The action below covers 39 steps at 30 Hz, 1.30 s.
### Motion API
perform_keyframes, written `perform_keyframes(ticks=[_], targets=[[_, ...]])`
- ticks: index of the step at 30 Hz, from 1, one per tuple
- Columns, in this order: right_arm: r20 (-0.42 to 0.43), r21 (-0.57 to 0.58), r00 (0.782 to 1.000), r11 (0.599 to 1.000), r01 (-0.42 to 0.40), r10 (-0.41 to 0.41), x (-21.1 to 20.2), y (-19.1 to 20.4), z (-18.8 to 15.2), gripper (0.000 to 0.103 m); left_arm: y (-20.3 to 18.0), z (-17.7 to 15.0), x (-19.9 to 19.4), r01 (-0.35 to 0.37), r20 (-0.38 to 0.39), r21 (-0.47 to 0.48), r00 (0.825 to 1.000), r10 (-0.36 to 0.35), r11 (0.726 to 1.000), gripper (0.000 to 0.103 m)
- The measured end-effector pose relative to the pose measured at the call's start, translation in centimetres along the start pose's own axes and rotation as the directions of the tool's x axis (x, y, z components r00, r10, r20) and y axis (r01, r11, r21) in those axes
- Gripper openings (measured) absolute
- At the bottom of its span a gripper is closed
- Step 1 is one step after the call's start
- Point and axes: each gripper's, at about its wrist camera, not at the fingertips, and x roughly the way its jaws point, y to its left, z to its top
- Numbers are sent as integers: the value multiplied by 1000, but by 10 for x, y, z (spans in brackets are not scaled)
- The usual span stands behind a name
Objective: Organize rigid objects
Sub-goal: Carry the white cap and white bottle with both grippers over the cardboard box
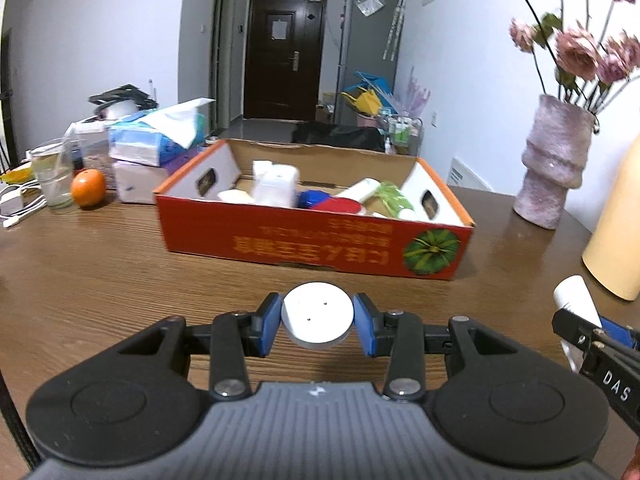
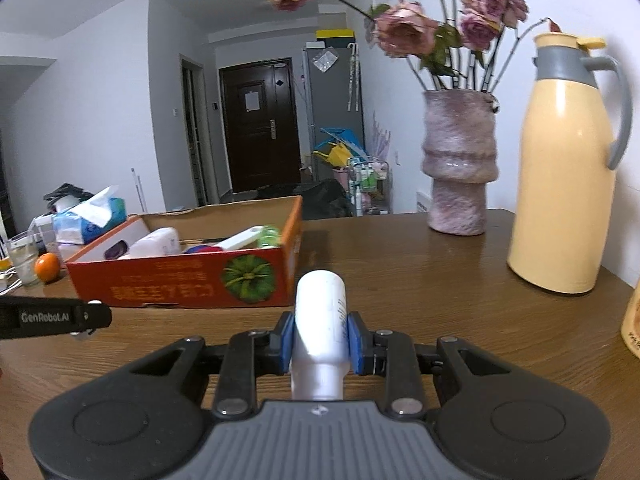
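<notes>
Brown wood-grain table (image 1: pixel 100 264) fills the foreground of a white-walled room with a dark door (image 1: pixel 285 54) at the far end. An open red cardboard box (image 1: pixel 312 240) sits mid-table; a pink vase (image 2: pixel 460 168) and cream thermos jug (image 2: pixel 564 184) stand toward the right edge. The left gripper (image 1: pixel 317 320) pinches a round white disc (image 1: pixel 317 315); the right gripper (image 2: pixel 321 340) clamps a white plastic bottle (image 2: pixel 320 316), both short of the box.
</notes>
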Motion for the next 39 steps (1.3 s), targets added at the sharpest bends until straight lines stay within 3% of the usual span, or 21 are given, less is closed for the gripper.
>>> perform_keyframes(ticks=[16, 39], targets=[[24, -25, 999, 999, -24, 24, -2, 76, -1, 26, 69, 13, -12, -15, 34, -30, 999, 16, 999, 40], [66, 13, 997, 999, -36, 35, 33, 91, 24, 26, 72, 43, 11, -19, 64, -64, 998, 23, 998, 40]])
